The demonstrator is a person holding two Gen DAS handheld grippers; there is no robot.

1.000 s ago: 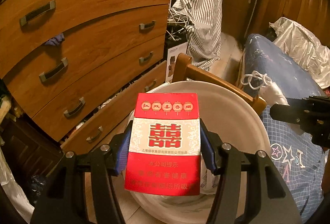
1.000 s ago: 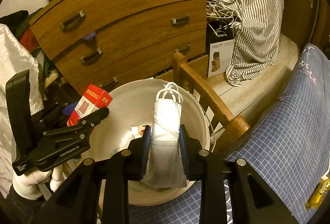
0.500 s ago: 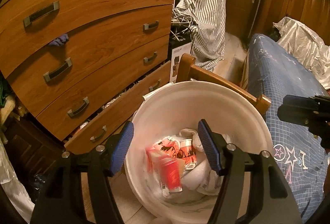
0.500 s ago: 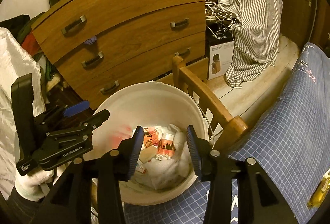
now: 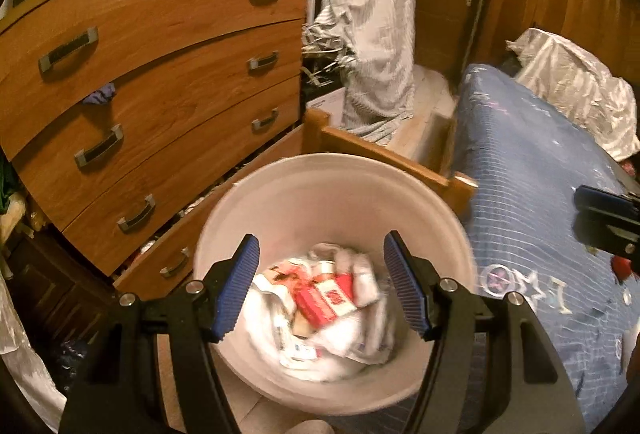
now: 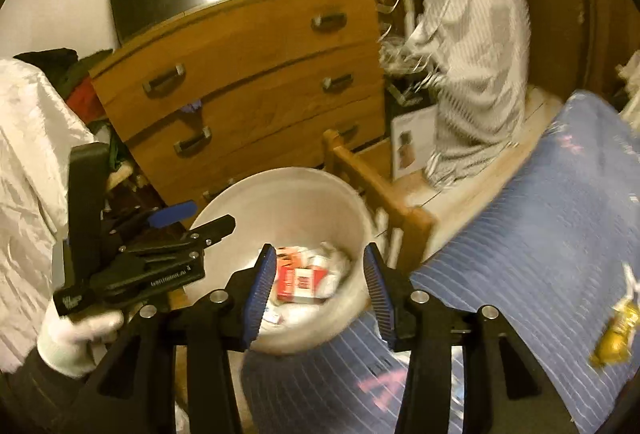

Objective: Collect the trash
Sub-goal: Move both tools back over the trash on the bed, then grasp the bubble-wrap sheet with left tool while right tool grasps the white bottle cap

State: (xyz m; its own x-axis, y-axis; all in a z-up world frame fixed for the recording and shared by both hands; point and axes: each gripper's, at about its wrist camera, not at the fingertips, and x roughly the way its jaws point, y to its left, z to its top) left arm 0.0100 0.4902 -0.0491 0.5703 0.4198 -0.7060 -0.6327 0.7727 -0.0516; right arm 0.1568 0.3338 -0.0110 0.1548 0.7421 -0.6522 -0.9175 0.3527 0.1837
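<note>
A white trash bin (image 5: 280, 210) stands beside the bed, and it shows in the right wrist view (image 6: 256, 210) too. A red cigarette box (image 5: 326, 300) lies on white paper and mask trash inside it, also seen in the right wrist view (image 6: 298, 280). My left gripper (image 5: 322, 290) is open and empty above the bin. My right gripper (image 6: 320, 292) is open and empty above the bin's near rim. The left gripper also shows at the left of the right wrist view (image 6: 192, 220). A yellow wrapper (image 6: 614, 332) lies on the blue bedsheet.
A wooden chest of drawers (image 5: 152, 82) stands behind the bin, its bottom drawer ajar. A wooden bed frame post (image 5: 316, 124) is beside the bin. A blue patterned bedsheet (image 5: 532, 194) lies to the right. A striped shirt (image 5: 372, 26) hangs at the back.
Both grippers opened: the left dropped the red cigarette box and the right dropped the white mask into the bin. Both views have since shifted a little.
</note>
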